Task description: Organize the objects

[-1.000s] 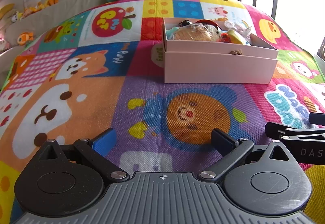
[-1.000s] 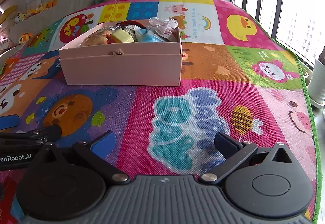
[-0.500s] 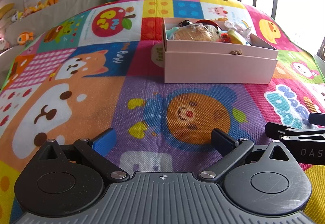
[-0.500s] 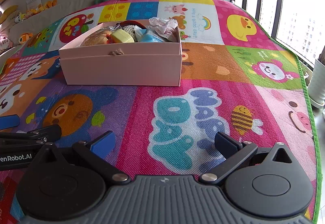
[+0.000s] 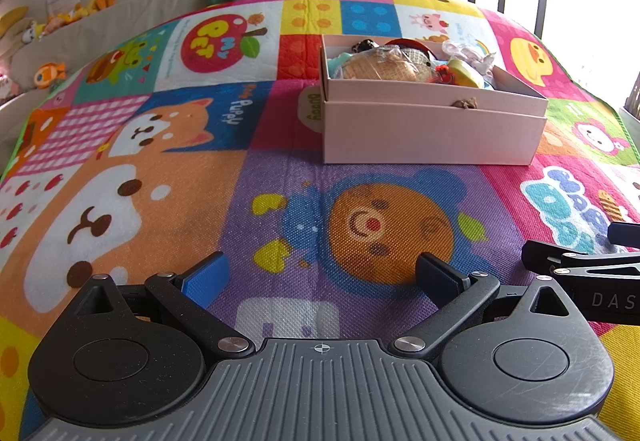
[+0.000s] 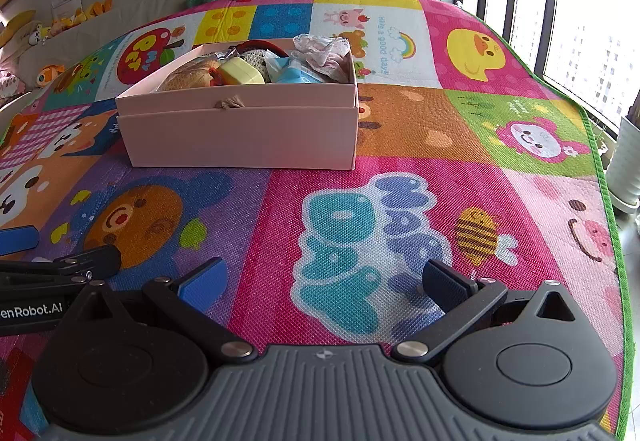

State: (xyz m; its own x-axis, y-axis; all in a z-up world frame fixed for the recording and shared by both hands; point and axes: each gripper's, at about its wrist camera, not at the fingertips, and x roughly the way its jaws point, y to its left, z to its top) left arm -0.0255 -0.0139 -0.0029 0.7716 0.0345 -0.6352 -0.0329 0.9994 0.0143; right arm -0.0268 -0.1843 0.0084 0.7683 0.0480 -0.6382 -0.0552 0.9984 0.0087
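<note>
Both sets of fingers are spread wide with nothing between them. My left gripper [image 5: 320, 273] hangs low over the orange bear patch on the play mat [image 5: 120, 201], and my right gripper [image 6: 322, 277] sits over the blue and teal lettering, the two just beside each other.

From the left view the pink box [image 5: 432, 137] is up around 1 o'clock; from the right view it's nearer 11 o'clock. It sits well apart from both grippers. It's already packed: a round woven-looking thing in plastic wrap [image 5: 380, 67], a pale yellow block [image 6: 240, 75], a blue packet [image 6: 298, 75] and some crumpled clear wrapping [image 6: 320, 49] at the far right corner.

I can't spot anything loose on the mat, so my guess is the sorting is basically done and what's left is tidying or moving the box itself. If so, I'd come in with one gripper on each short end and pinch the walls low. The cardboard looks thin, so squeeze gently. That wrapping pokes above the rim, so I'd keep the box level or it could slide out.
</note>
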